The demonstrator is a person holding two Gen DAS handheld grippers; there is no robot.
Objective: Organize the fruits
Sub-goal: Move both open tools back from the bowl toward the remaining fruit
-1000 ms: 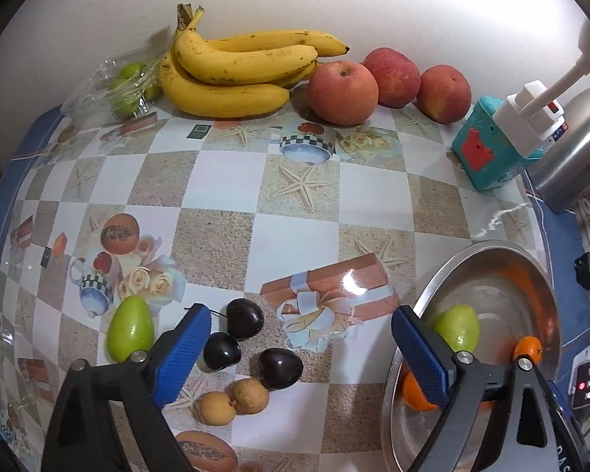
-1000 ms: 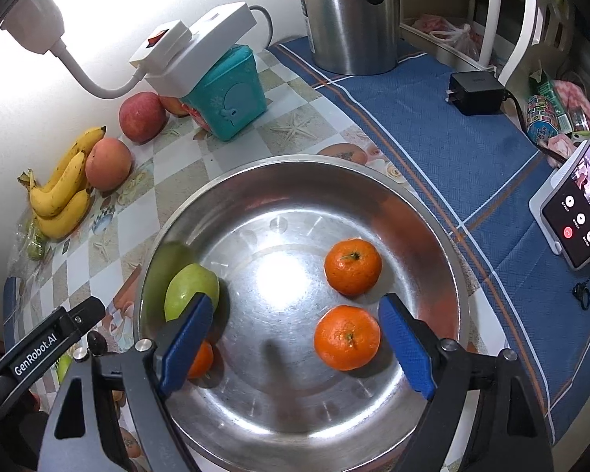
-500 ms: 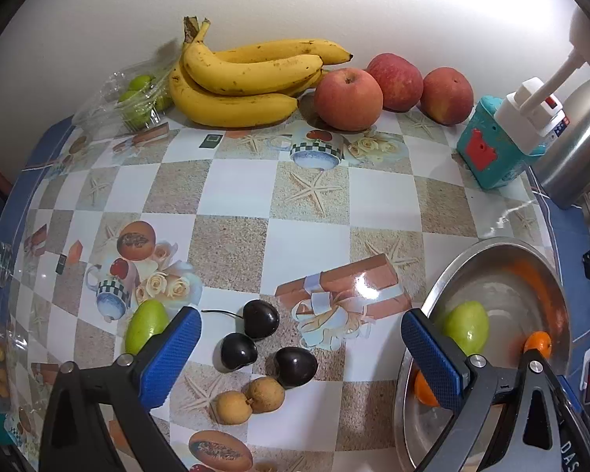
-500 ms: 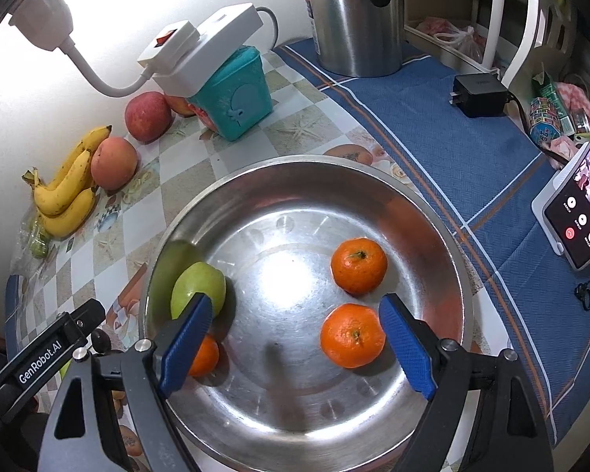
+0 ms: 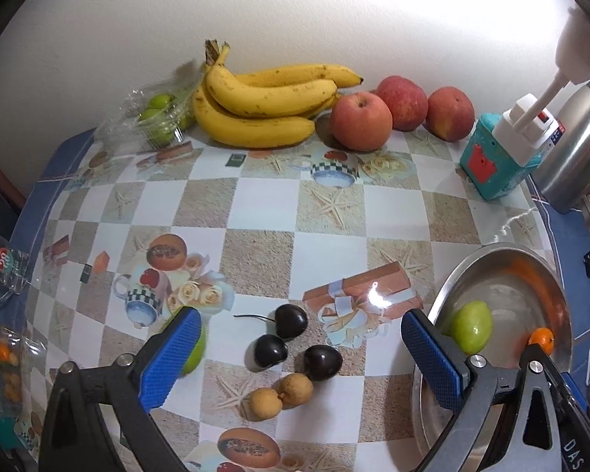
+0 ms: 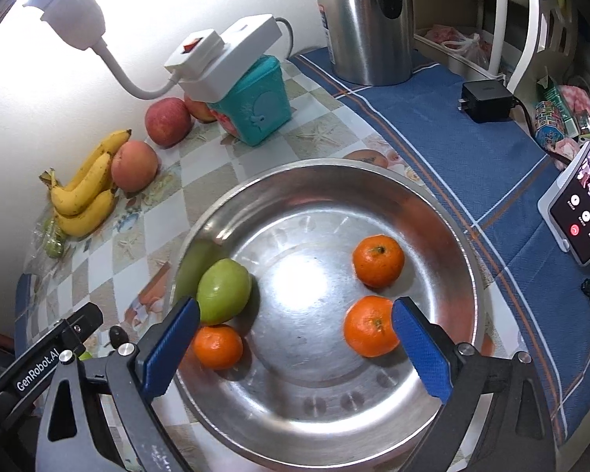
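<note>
Both my grippers' blue fingers (image 6: 169, 348) gape empty: right gripper (image 6: 295, 348) opening over round steel bowl (image 6: 444, 220), left gripper (image 5: 299, 358) above dark cherries (image 5: 291, 320).

Fruit table, partly out of sight — edges and gripper pads are cutting off several items.

In the left wrist view, a blue pad is covering most of a green fruit (image 5: 196, 348), and the steel bowl (image 5: 491, 249) is running off the lower edge behind the left gripper (image 5: 301, 358). Small green fruits in a clear bag (image 5: 159, 112) are blurring together — their kind cannot be told. In the right wrist view, a pad is overlapping the near orange (image 6: 218, 347), and the phone (image 6: 582, 212) is being cropped at the right edge.
</note>
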